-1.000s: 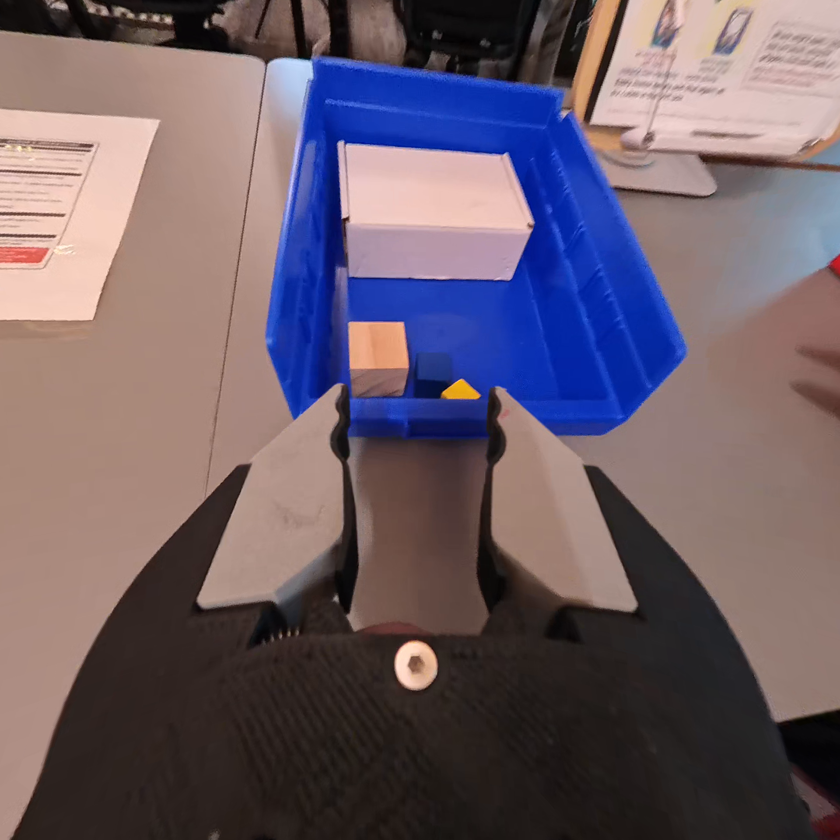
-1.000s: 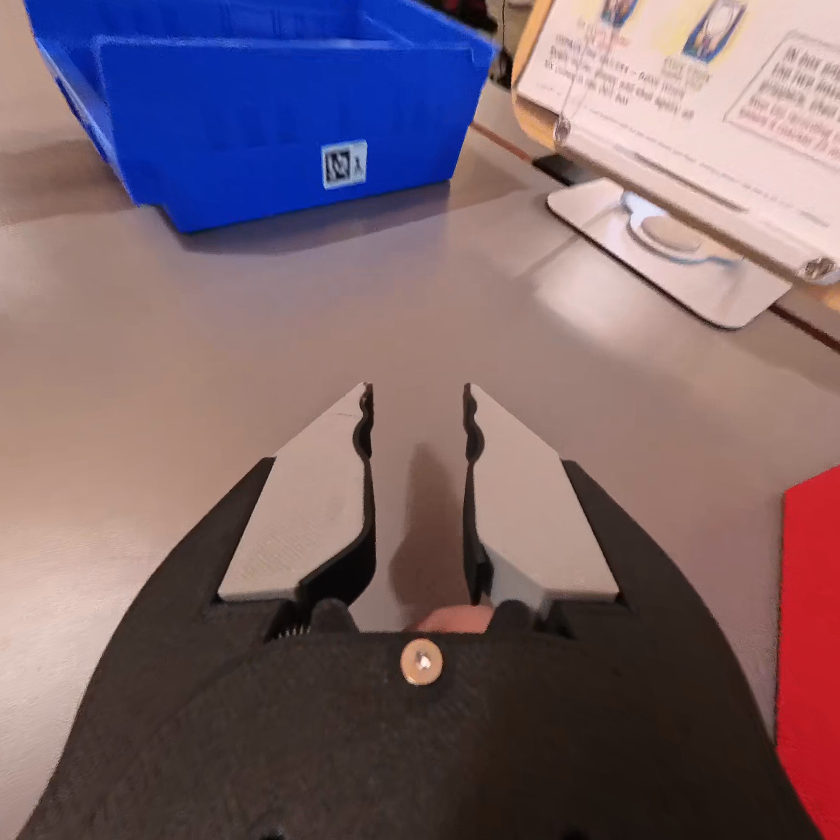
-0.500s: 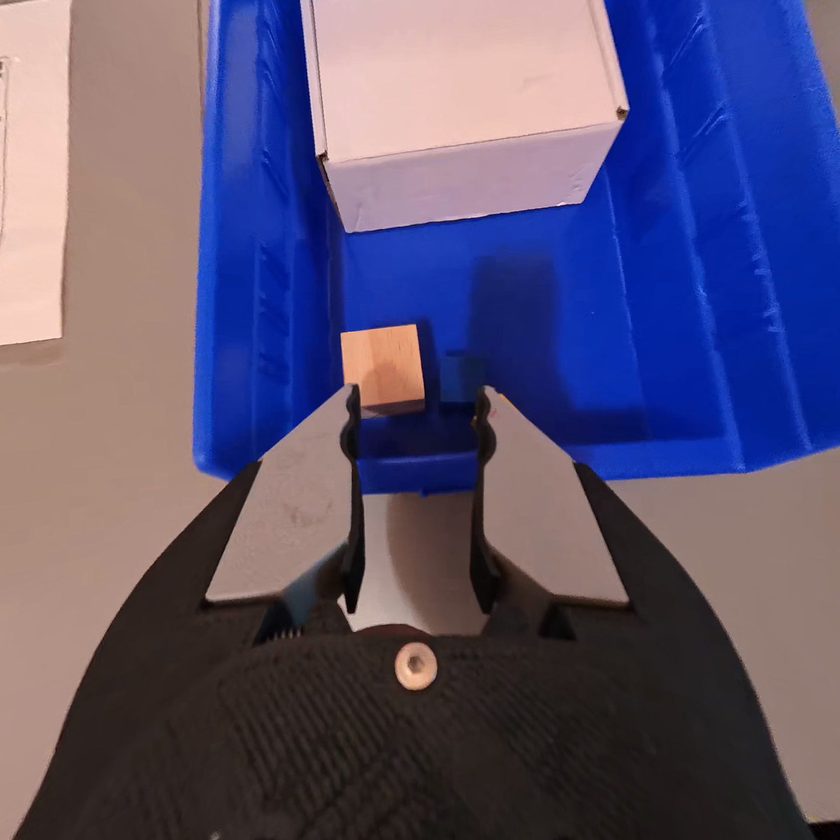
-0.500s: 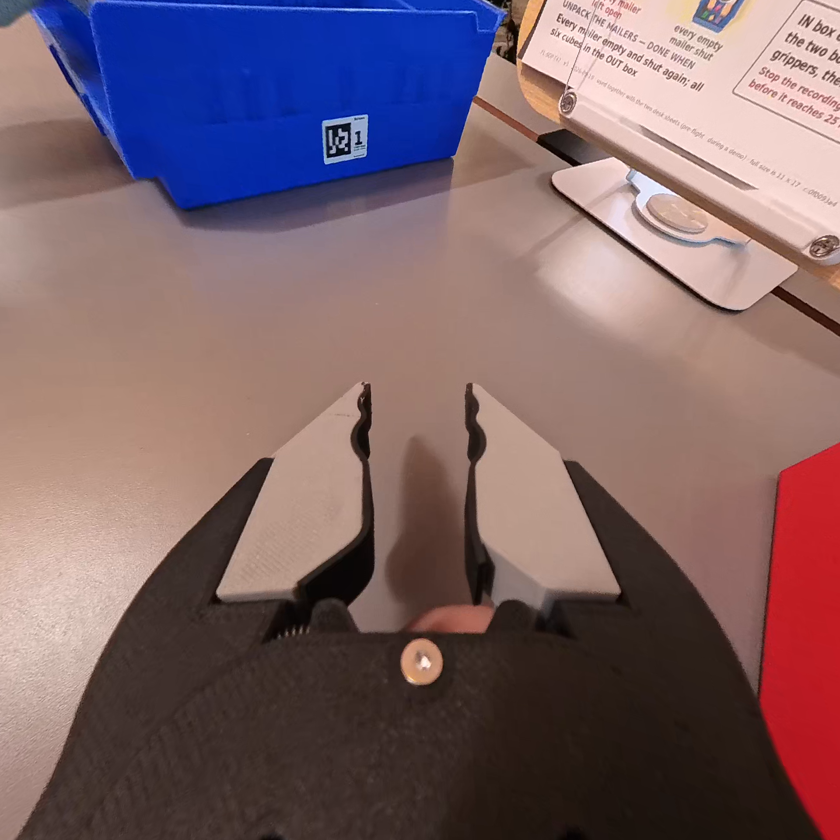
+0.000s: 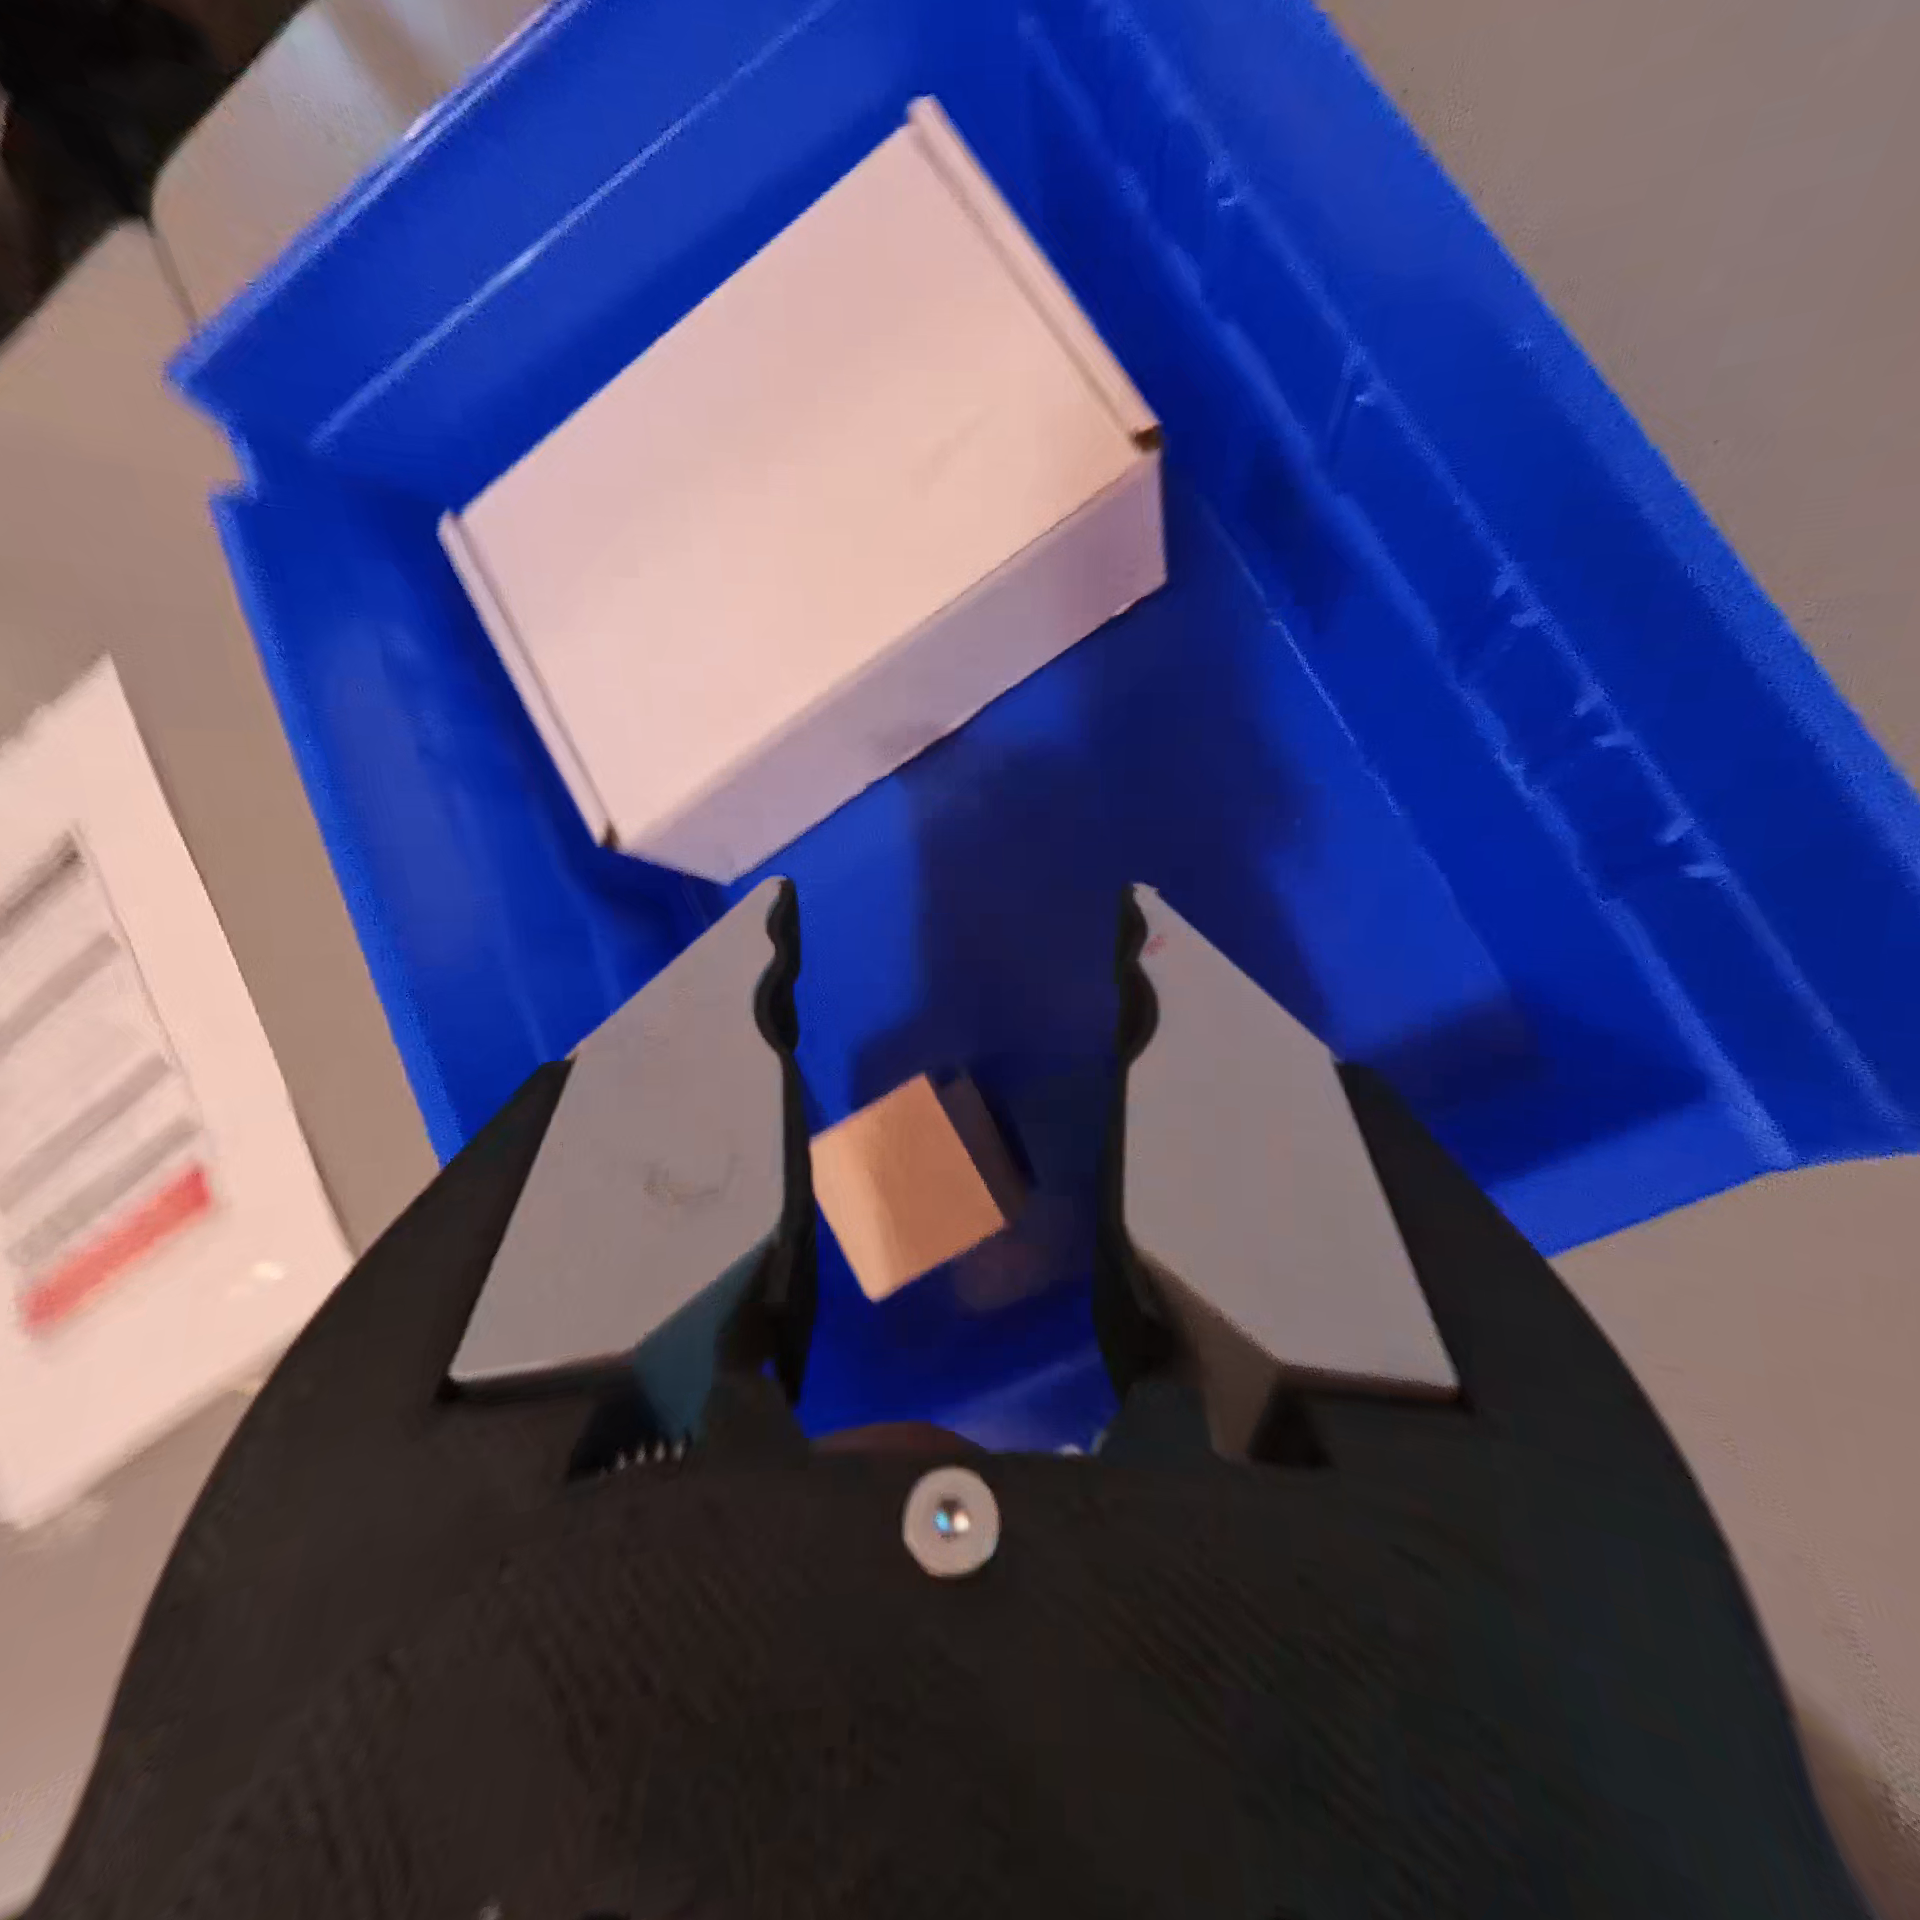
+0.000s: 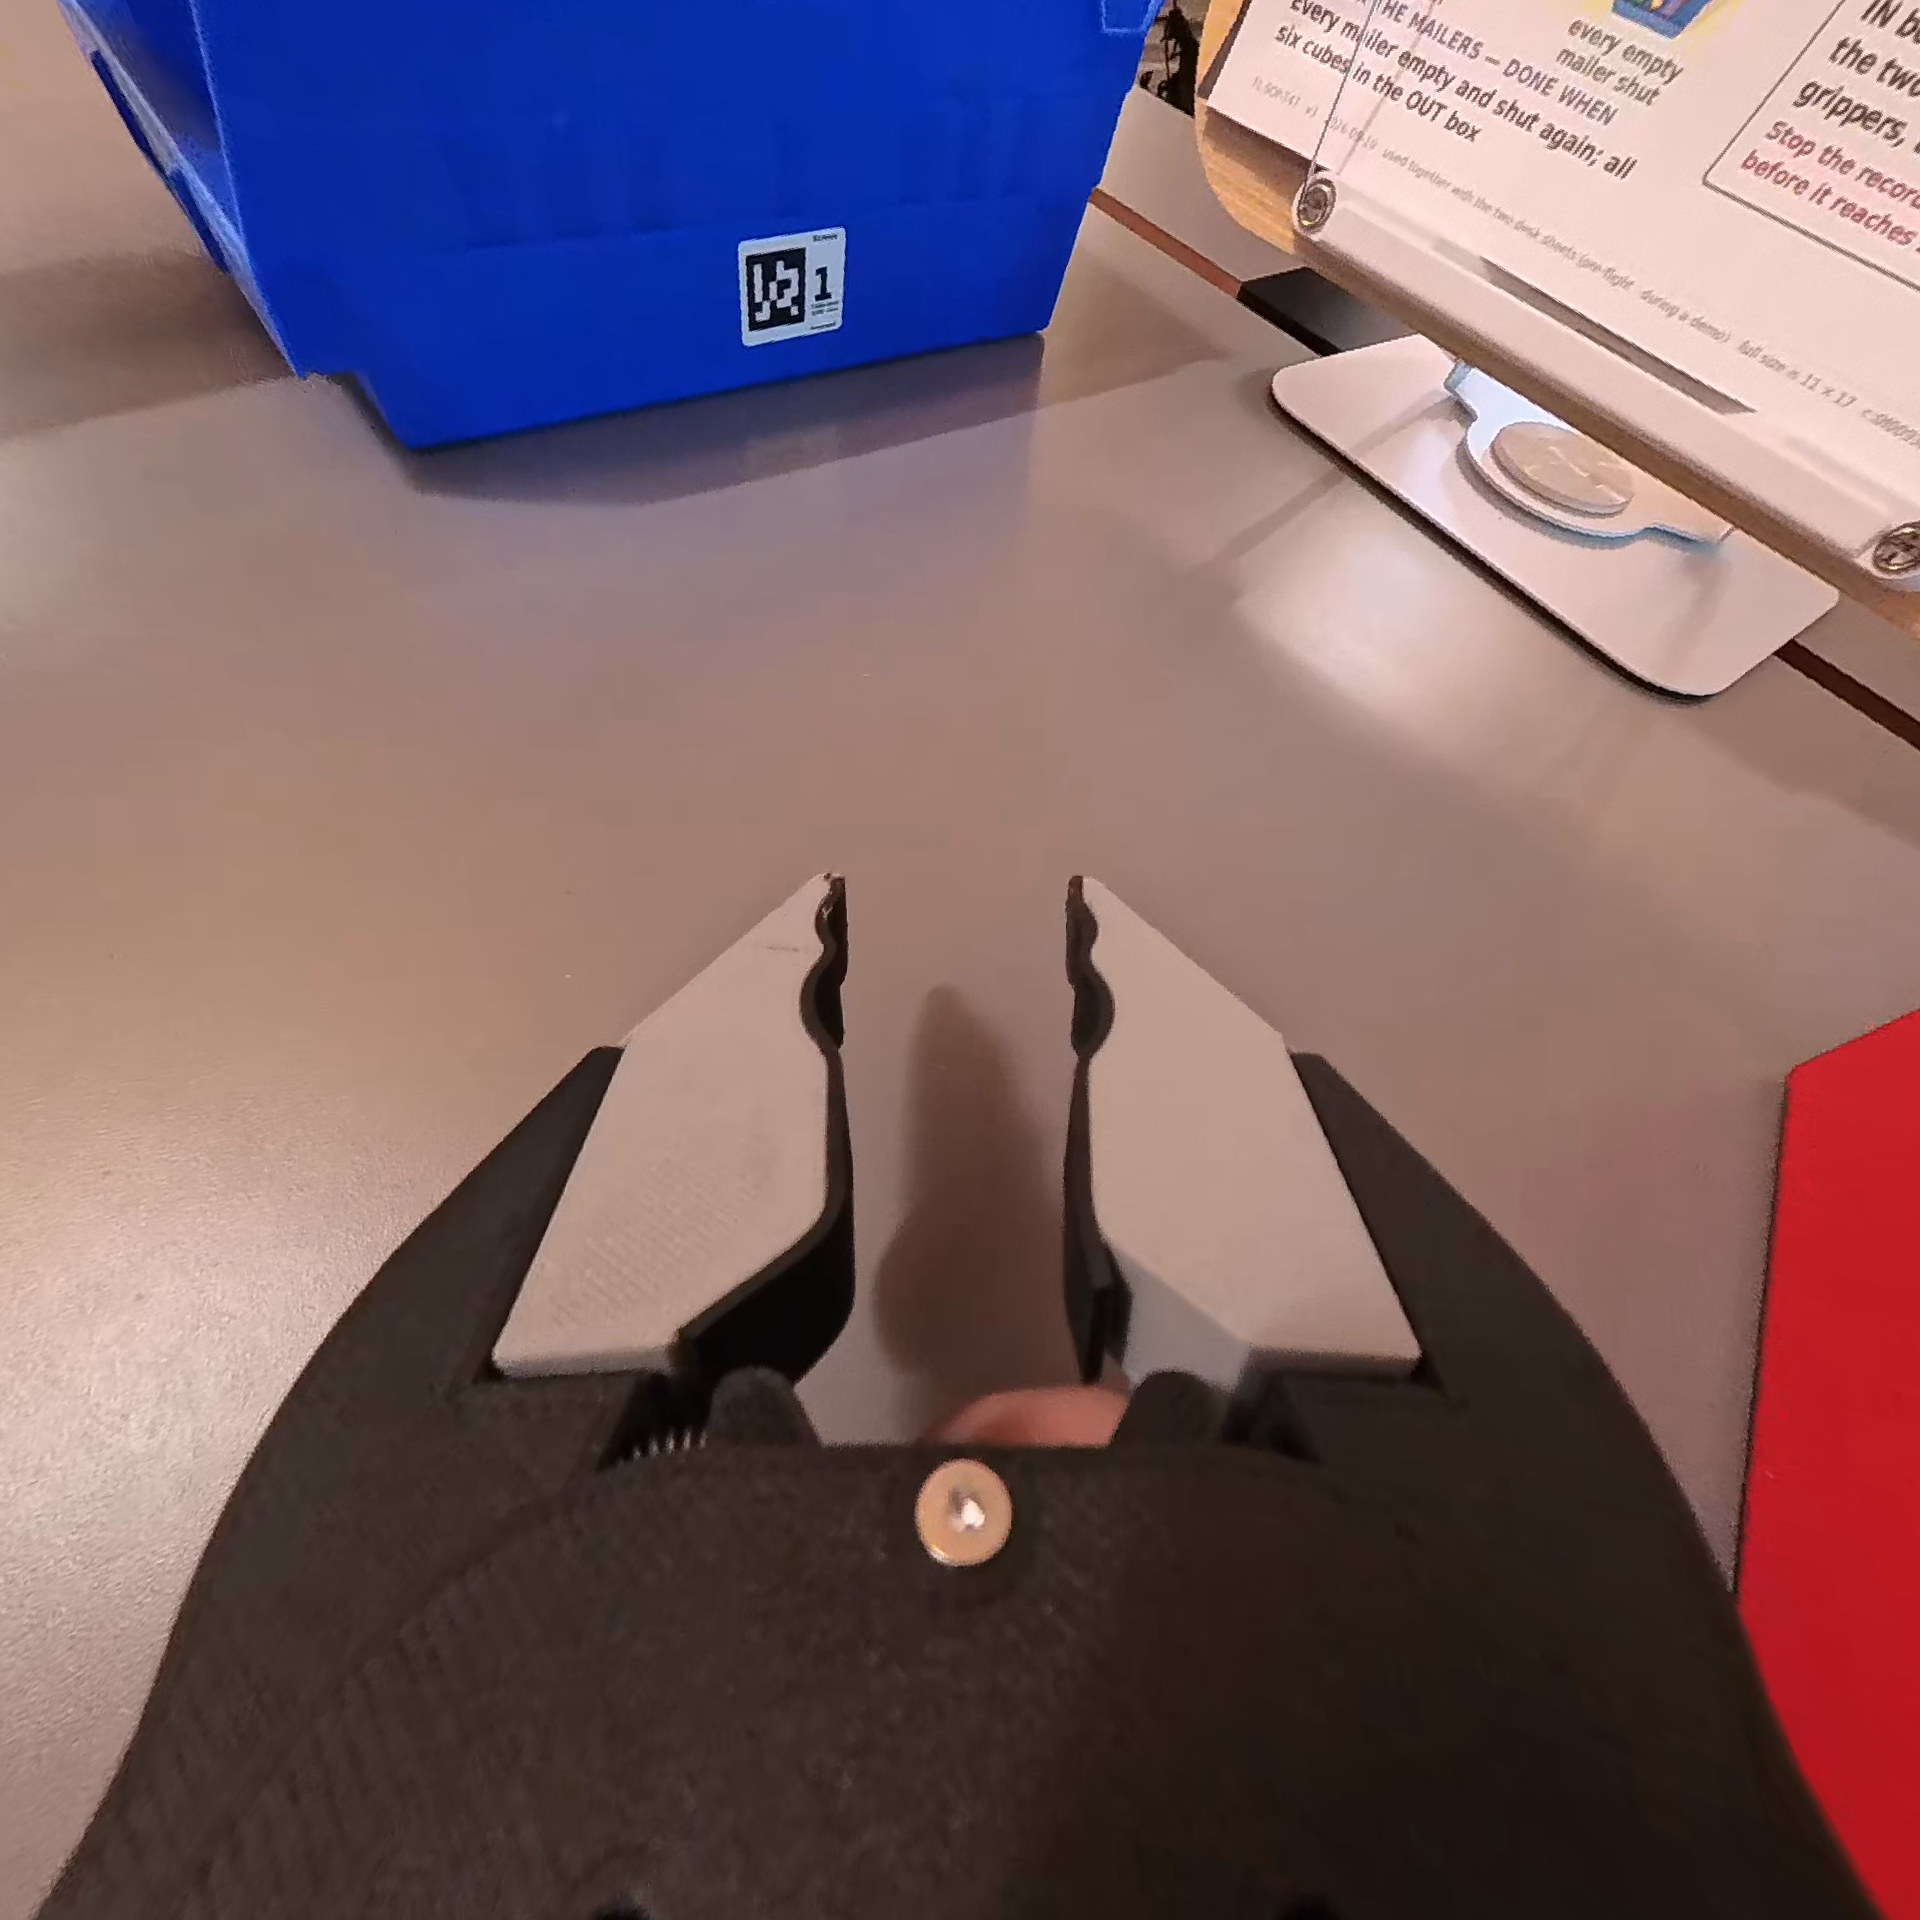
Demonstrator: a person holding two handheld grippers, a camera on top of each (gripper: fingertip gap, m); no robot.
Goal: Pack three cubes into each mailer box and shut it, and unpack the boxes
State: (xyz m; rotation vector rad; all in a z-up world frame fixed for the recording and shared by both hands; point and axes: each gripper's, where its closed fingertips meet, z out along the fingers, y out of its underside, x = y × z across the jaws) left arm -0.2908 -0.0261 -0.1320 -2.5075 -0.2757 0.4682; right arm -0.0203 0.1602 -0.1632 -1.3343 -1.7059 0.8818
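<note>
Since a second ago, our left gripper [image 5: 956, 904] has moved from outside the blue bin [image 5: 1455, 582] to above its inside and has twisted, so the bin now lies slanted across the left wrist view. Its jaws stand wide with nothing between them; the wooden cube [image 5: 906, 1195] lies on the bin floor below the gap, untouched. The blue cube beside it, plain earlier, is now only a dark edge [image 5: 985, 1127] behind the wooden one, and the yellow one no longer shows. The white mailer box [image 5: 800, 488] sits shut at the far end of the bin. The whole view is blurred by motion, and the printed sheet [image 5: 114, 1091] on the grey table [image 5: 1714, 208] is cut off at the left edge.

Our right gripper [image 6: 956, 883] has barely shifted: it hovers low over the grey table [image 6: 520, 727], its jaws partly apart and empty. Ahead to its left stands the blue bin's outer wall [image 6: 623, 208] with a small square marker sticker [image 6: 792, 287]. To the right, an instruction sheet [image 6: 1621, 135] on a tilted metal stand [image 6: 1558, 540] is cut off by the frame, and a red mat [image 6: 1839, 1455] shows only its edge.
</note>
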